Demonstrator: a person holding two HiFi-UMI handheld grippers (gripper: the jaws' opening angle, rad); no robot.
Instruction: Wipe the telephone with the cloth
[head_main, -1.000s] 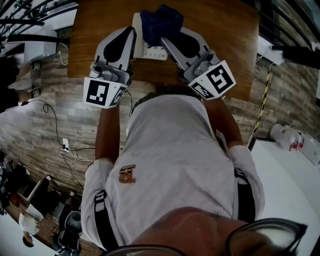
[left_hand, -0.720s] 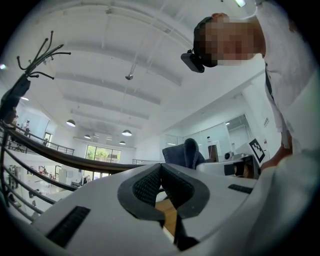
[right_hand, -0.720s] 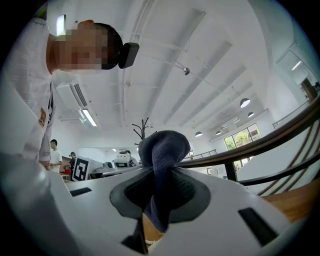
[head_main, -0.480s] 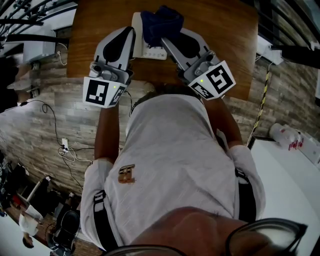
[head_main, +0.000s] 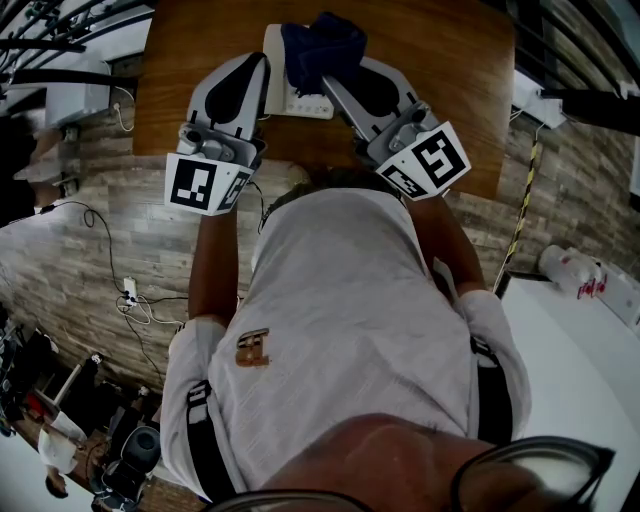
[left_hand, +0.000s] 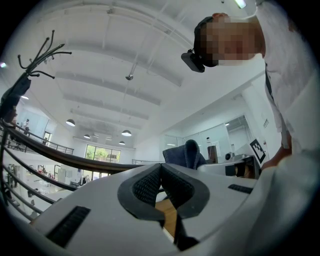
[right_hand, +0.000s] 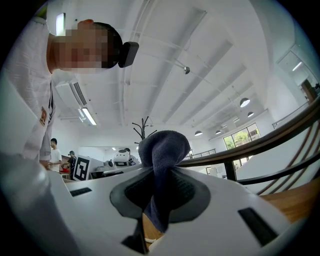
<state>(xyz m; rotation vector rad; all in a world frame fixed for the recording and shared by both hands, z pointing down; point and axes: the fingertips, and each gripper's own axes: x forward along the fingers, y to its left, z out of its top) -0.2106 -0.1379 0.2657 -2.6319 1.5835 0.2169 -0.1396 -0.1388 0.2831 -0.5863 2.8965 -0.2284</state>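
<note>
On the wooden table (head_main: 440, 60) lies a white telephone (head_main: 300, 100), its far half covered by the dark blue cloth (head_main: 322, 42). My right gripper (head_main: 330, 82) is shut on that cloth, which bunches up out of the pads in the right gripper view as a rounded blue fold (right_hand: 161, 147) above the right gripper (right_hand: 159, 192). My left gripper (head_main: 262, 68) rests beside the telephone's left edge. Its pads meet with nothing between them in the left gripper view, where the left gripper (left_hand: 161, 174) points past the cloth (left_hand: 188, 154).
The table's near edge runs just under both grippers, and the person's body stands close against it. Cables (head_main: 130, 290) lie on the tiled floor at left. A white table (head_main: 580, 390) with bottles (head_main: 575, 272) stands at right. Railings (head_main: 60, 30) border the far left.
</note>
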